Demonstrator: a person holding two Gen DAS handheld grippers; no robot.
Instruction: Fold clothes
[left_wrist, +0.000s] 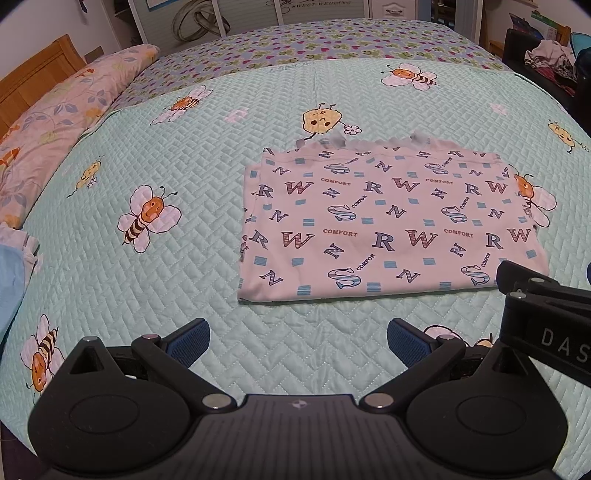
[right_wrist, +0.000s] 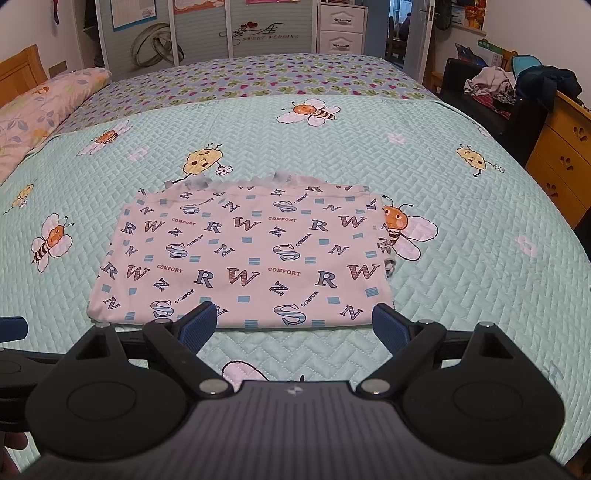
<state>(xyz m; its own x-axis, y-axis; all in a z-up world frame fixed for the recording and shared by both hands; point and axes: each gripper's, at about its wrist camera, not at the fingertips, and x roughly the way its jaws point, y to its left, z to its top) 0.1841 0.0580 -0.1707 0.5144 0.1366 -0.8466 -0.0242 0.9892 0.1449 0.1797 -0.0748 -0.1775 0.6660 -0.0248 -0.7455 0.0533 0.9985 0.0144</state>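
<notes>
From the left wrist, the left gripper (left_wrist: 298, 341) gapes wide and empty over the bee-print quilt (left_wrist: 177, 155); the folded letter-print garment (left_wrist: 388, 221) lies flat ahead. From the right wrist, the right gripper (right_wrist: 294, 325) stands wide, holding nothing, at the garment's near edge.

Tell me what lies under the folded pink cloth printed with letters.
The folded pink letter-print cloth lies on the green quilted bee bedspread; one printed bee shows partly beside it. Anything beneath is covered.
</notes>
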